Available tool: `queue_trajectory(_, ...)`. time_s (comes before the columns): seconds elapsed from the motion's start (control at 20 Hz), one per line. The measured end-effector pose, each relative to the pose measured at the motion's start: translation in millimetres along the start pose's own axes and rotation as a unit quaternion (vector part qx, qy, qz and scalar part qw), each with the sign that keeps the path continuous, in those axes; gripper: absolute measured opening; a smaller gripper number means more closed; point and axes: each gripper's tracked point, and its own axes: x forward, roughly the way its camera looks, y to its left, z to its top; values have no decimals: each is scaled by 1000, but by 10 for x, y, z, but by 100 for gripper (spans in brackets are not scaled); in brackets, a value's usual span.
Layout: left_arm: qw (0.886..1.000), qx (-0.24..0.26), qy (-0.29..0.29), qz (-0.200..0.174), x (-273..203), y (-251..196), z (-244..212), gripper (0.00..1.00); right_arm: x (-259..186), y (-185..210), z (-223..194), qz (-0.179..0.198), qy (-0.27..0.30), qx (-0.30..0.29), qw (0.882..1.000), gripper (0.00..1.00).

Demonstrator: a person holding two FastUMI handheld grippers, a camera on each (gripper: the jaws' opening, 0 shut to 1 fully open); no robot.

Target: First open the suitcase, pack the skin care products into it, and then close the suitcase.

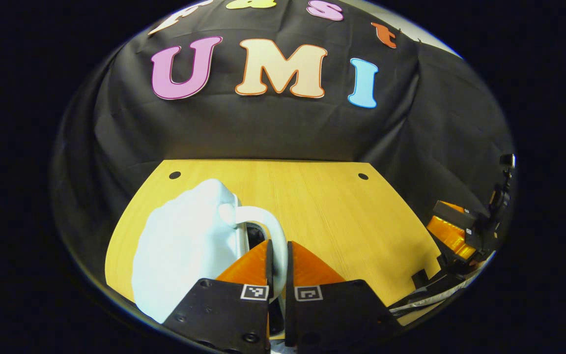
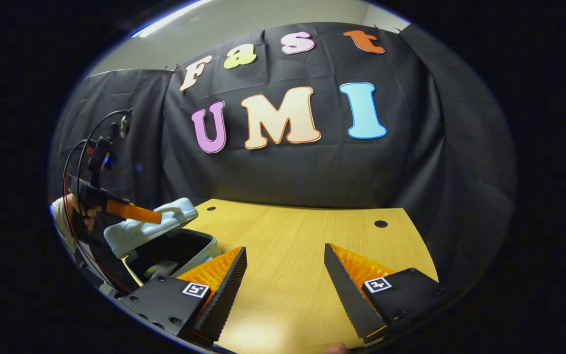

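Observation:
The pale blue suitcase lid (image 1: 180, 246) lies just ahead of my left gripper (image 1: 278, 263), whose fingers are shut on the lid's white handle (image 1: 261, 219). In the right gripper view the suitcase (image 2: 192, 248) stands at the table's left with its lid (image 2: 148, 223) tilted up and half open. The left gripper (image 2: 133, 212) holds that lid by the handle, with a hand (image 2: 74, 211) behind it. A pale item (image 2: 160, 268) lies in the dark interior; I cannot tell what it is. My right gripper (image 2: 285, 260) hangs open over bare table, holding nothing.
The wooden table (image 2: 302, 246) has two small dark holes near its back edge (image 2: 380, 223). Black cloth walls close in behind and at both sides. The right gripper (image 1: 452, 236) appears off the table's right edge in the left gripper view.

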Motion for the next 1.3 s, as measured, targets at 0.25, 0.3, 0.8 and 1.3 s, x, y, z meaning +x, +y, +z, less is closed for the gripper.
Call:
queue_trajectory(0.25, 999, 9, -31, 8, -33, -421, 76, 24, -168, -218, 163, 5, -21, 9, 1000, 98)
queue_trajectory(0.3, 999, 18, -41, 15, -67, -510, 126, 43, -201, -266, 243, 3, -30, 12, 999, 98)
queue_trajectory(0.8, 942, 47, -308, 125, -825, -1071, 1338, 95, -769, -274, 1811, -71, -213, 10, 975, 97)
queue_trajectory(1.3, 949, 72, -304, 52, -884, -1250, 1437, 95, -1099, -35, 2010, -116, -244, -27, 962, 97)
